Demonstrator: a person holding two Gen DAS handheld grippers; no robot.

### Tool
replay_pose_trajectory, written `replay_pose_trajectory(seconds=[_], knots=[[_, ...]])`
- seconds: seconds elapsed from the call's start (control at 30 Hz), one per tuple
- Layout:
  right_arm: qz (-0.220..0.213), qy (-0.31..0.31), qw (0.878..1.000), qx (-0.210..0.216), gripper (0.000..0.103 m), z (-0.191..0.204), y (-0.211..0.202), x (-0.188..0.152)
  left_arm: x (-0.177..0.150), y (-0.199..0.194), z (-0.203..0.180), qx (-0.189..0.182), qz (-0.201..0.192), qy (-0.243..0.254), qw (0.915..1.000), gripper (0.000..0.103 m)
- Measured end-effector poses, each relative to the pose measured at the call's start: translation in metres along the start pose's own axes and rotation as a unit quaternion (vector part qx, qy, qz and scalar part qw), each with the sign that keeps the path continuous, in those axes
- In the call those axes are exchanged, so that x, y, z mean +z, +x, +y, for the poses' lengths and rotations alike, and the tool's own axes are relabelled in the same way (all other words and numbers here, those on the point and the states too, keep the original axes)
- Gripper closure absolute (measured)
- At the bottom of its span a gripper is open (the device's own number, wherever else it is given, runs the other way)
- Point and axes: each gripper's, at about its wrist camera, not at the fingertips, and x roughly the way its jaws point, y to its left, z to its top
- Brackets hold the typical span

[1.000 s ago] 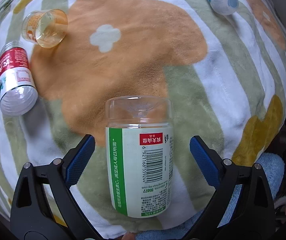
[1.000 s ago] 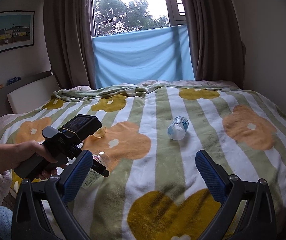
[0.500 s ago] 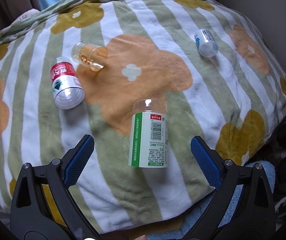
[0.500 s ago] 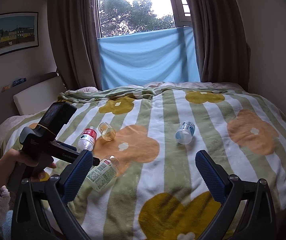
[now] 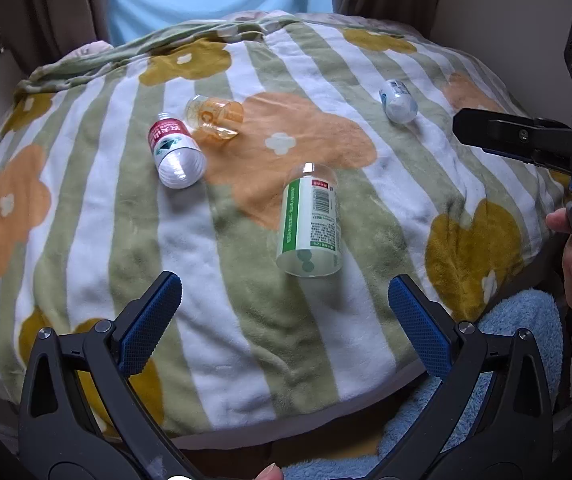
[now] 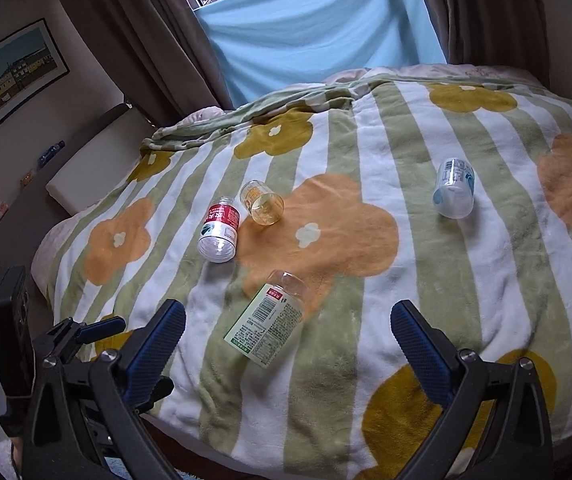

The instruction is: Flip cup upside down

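Note:
Several clear plastic cups lie on their sides on the striped flower blanket point(image 5: 97, 240). The green-label cup point(image 5: 310, 222) lies nearest, also in the right wrist view point(image 6: 271, 320). A red-label cup point(image 5: 173, 154) point(image 6: 219, 228), an orange-tinted cup point(image 5: 214, 118) point(image 6: 261, 202) and a blue-label cup point(image 5: 398, 101) point(image 6: 454, 194) lie farther back. My left gripper point(image 5: 283, 320) is open and empty, short of the green-label cup. My right gripper point(image 6: 286, 344) is open and empty, above the bed's near edge.
The right gripper tool point(image 5: 526, 140) and a hand show at the right of the left wrist view. A blue fluffy cloth point(image 5: 506, 340) lies below the bed edge. Curtains and a blue sheet point(image 6: 318, 28) hang behind the bed. A headboard point(image 6: 85, 160) stands at left.
My left gripper has pulled back and up from the green-label cup, which stays lying on the blanket. My right gripper has tilted down toward the bed and cups.

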Motion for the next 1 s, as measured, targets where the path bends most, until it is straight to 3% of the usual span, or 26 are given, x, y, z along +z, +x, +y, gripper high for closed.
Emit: replay_pose_trajectory(seconds=[0.27,0.53,0.67,0.77,0.9,1.0], knots=[[0.121,0.078,0.989,0.001,0.0,-0.014,0.094,0.002,-0.028,0.022,0.013,-0.012,0.006,-0.012,0.9998,0.0],[0.181,0.185,0.966,0.016,0.001,-0.035,0.163,0.007,-0.041,0.035,0.031,-0.022,0.017,-0.029,0.9992,0.0],[0.201,0.21,0.957,0.009,0.009,-0.044,0.183,0.005,-0.041,0.037,0.034,-0.024,0.019,-0.026,0.9992,0.0],[0.203,0.207,0.957,0.006,0.018,-0.044,0.188,0.007,-0.04,0.037,0.035,-0.025,0.02,-0.025,0.9992,0.0],[0.209,0.208,0.956,0.0,0.022,-0.046,0.191,0.008,-0.038,0.04,0.035,-0.034,0.021,-0.027,0.9988,0.0],[0.21,0.209,0.955,0.016,0.039,-0.044,0.192,0.009,-0.038,0.042,0.034,-0.035,0.023,-0.025,0.9988,0.0]])
